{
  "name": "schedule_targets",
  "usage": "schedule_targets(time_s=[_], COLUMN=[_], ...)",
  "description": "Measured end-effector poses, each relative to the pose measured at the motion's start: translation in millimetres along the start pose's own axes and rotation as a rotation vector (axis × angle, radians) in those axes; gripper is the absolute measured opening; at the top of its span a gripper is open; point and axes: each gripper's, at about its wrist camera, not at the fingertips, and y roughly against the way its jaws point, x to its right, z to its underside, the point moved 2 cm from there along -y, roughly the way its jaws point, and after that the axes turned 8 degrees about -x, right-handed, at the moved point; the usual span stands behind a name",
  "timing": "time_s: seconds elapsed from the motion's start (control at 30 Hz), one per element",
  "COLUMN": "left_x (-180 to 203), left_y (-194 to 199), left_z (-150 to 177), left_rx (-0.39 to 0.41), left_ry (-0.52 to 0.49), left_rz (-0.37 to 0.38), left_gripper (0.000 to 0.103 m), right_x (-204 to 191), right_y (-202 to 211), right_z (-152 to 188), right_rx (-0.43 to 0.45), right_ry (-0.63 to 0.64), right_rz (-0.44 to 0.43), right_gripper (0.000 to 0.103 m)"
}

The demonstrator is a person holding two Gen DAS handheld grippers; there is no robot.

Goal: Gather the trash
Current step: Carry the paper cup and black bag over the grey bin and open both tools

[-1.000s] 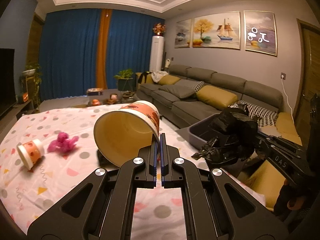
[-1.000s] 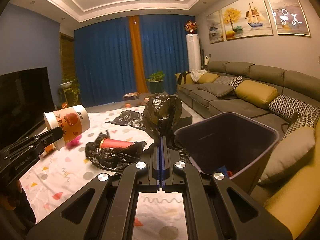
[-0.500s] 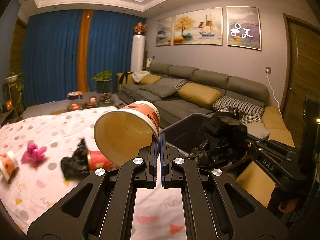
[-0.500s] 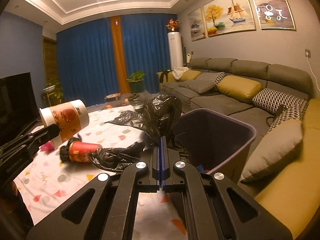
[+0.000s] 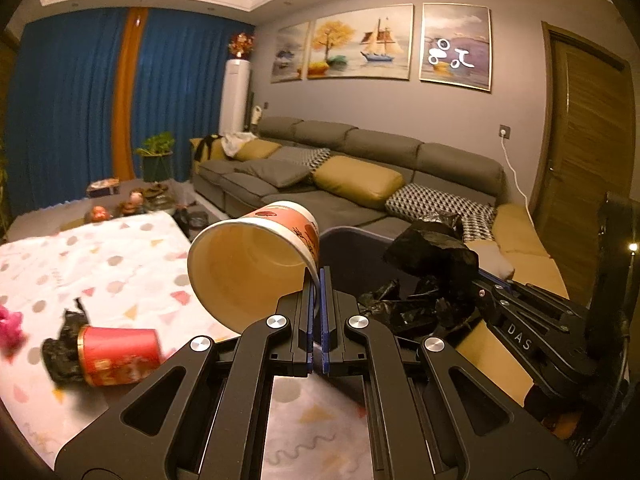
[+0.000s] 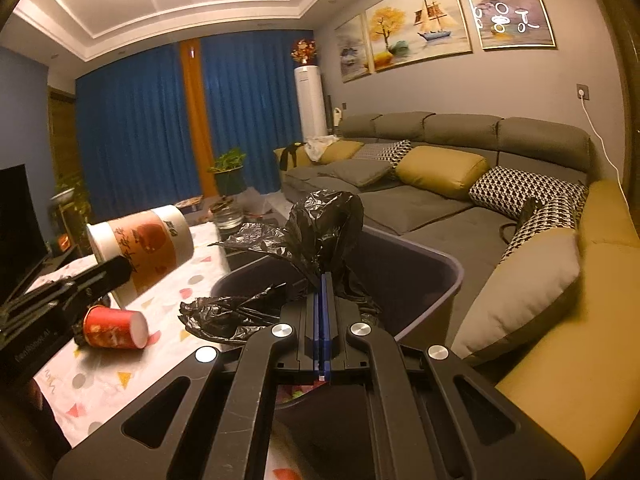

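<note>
My left gripper (image 5: 318, 276) is shut on the rim of a large orange-and-white paper tub (image 5: 256, 264), held tilted in the air next to the dark bin (image 5: 352, 248). The tub also shows in the right wrist view (image 6: 148, 244). My right gripper (image 6: 323, 280) is shut on a crumpled black plastic bag (image 6: 320, 224) and holds it over the open dark bin (image 6: 432, 264). The bag also shows in the left wrist view (image 5: 436, 256). A red paper cup (image 5: 120, 356) lies on its side on the patterned cloth beside a black scrap; it also shows in the right wrist view (image 6: 116, 328).
The white cloth with coloured shapes (image 5: 100, 264) covers the table at left. A pink scrap (image 5: 10, 328) lies at its left edge. A grey sofa with yellow and patterned cushions (image 6: 440, 168) runs along the right, close behind the bin. A low table with ornaments (image 5: 120, 204) stands farther back.
Both grippers have swung right toward the bin with their loads. The bag now hangs over the bin's opening, and the tub is closer to its rim. The red cup has stayed on the cloth.
</note>
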Motion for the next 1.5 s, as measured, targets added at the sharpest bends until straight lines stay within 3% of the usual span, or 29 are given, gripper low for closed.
schedule_targets(time_s=[0.5,1.5], left_x=[8.7,10.2], left_y=[-46.4,-85.0], left_z=[-2.8,4.5], left_rx=[-0.05,-0.137], left_ry=[-0.021,-0.028], left_rz=[0.053,0.113], left_gripper=[0.002,0.002], right_x=[13.2,11.5], right_y=[-16.1,-33.8], right_z=[0.6,2.3], right_rx=[-0.018,-0.061], right_ry=[-0.022,-0.036], right_rz=[0.024,-0.002], right_gripper=[0.002,0.002])
